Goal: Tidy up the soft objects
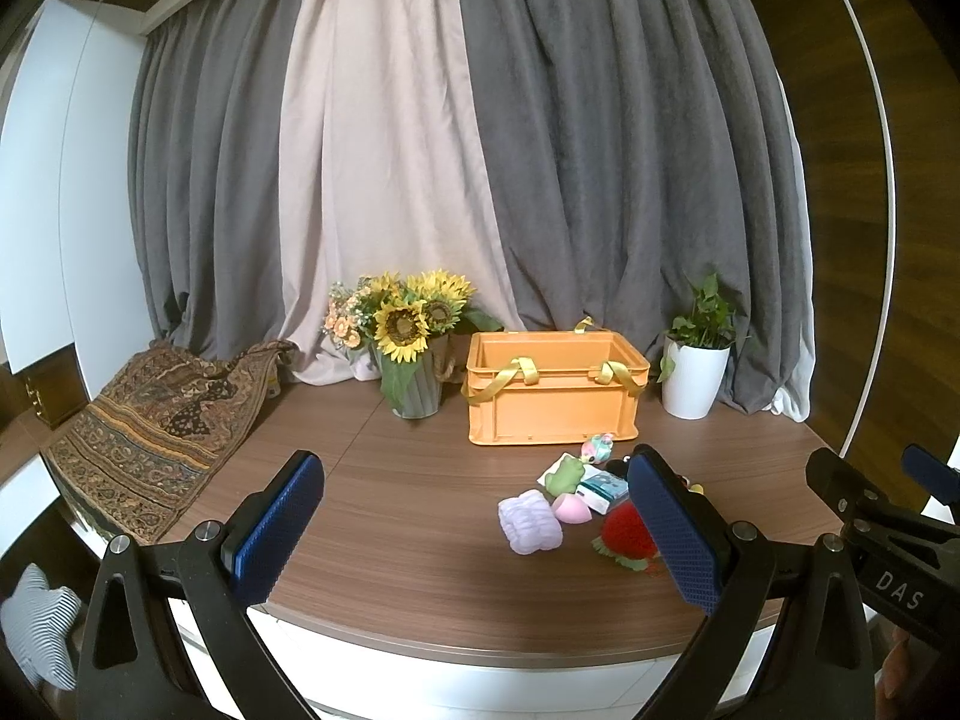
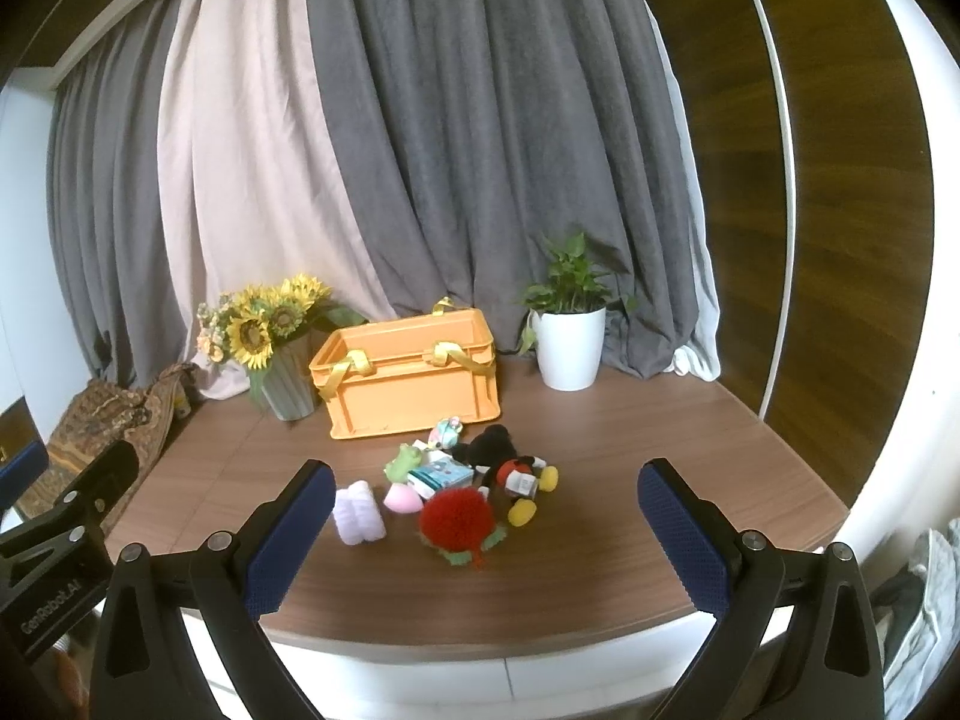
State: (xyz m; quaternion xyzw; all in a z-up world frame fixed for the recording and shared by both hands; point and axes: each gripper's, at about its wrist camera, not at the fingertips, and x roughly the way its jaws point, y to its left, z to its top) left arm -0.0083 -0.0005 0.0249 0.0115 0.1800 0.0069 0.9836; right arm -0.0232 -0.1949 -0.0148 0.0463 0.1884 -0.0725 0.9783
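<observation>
soft toys sit in a loose cluster on the wooden tabletop (image 2: 600, 480), just in front of the orange crate (image 2: 408, 384) with yellow ribbon handles. nearest the grippers are a fuzzy red ball toy (image 2: 456, 519) with green trim, a lilac ribbed plush (image 2: 358, 514) and a pink teardrop sponge (image 2: 400, 499); behind them lie a mickey mouse plush (image 2: 510, 471), a green frog toy (image 2: 402, 461), a small printed packet (image 2: 441, 474) and a pastel toy (image 2: 447, 430) close to the crate wall.

left gripper (image 1: 480, 534) and right gripper (image 2: 486, 540) both hover short of the pile, jaws spread wide, holding nothing.

all of these look light and squashy, likely to give under the pads rather than slip. the red ball seems best pinched across its middle, the mickey plush by its torso, not a limb. the crate appears empty from here, so sorting has probably not begun.
</observation>
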